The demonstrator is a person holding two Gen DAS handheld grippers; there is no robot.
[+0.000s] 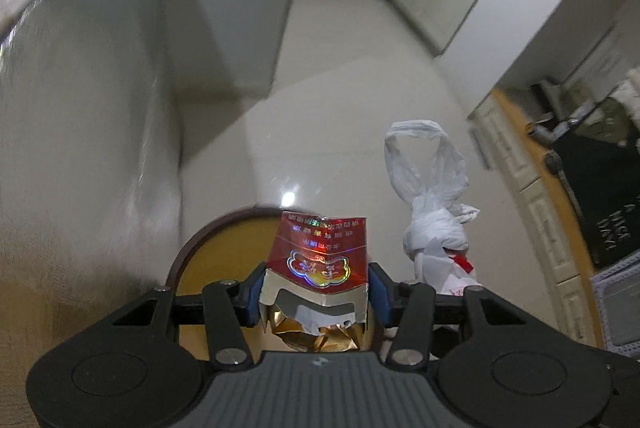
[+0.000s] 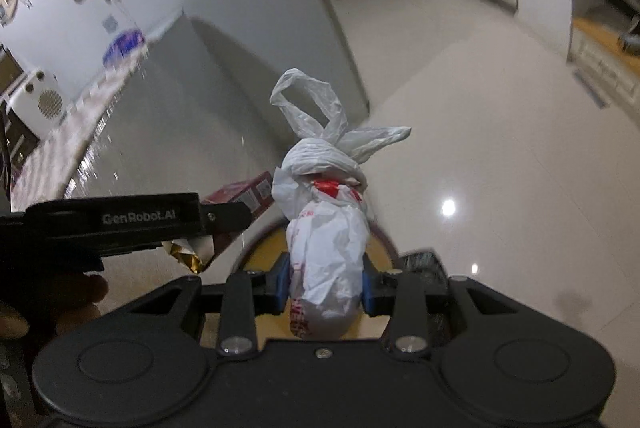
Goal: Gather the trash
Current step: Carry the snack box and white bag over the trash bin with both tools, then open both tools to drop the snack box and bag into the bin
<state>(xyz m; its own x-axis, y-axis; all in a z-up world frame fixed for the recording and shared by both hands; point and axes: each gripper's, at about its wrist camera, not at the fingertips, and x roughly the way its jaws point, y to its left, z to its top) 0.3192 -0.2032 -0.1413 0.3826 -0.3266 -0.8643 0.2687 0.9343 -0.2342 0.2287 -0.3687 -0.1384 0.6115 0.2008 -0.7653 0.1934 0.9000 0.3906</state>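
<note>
Left gripper (image 1: 316, 292) has its blue pads pinched on a crumpled red cigarette pack (image 1: 320, 252), jaws partly closed, torn open end with gold foil liner (image 1: 320, 336) hanging back toward the camera. Below it sits a round bin (image 1: 188, 260) with a dark rim and yellow-brown inside, on the pale glossy floor (image 1: 340, 68), next to a white cabinet (image 1: 80, 108). Pack looks roughly over the bin's opening, near its far rim. Right gripper (image 2: 325, 288) is clamped, jaws narrow, on a knotted white plastic bag (image 2: 328, 228) with red print, tied handles sticking up and away from the camera. In the right wrist view the bag hangs over the bin's opening toward the near-right rim; left gripper enters from the left at about the same height, pack just beside the bag, apart or touching I cannot tell. Step in hand, likely: drop both pieces in the bin. To do it well: get each item fully inside the rim line before letting go, pack especially since it sits near the edge; open wide so the foil doesn't snag on a pad; release the bag low so it doesn't tip out. Both grippers tilt steeply down toward the bin, side by side. Part of the person's hand (image 2: 48, 300) shows under the left gripper. Frames are motion-blurred.
</note>
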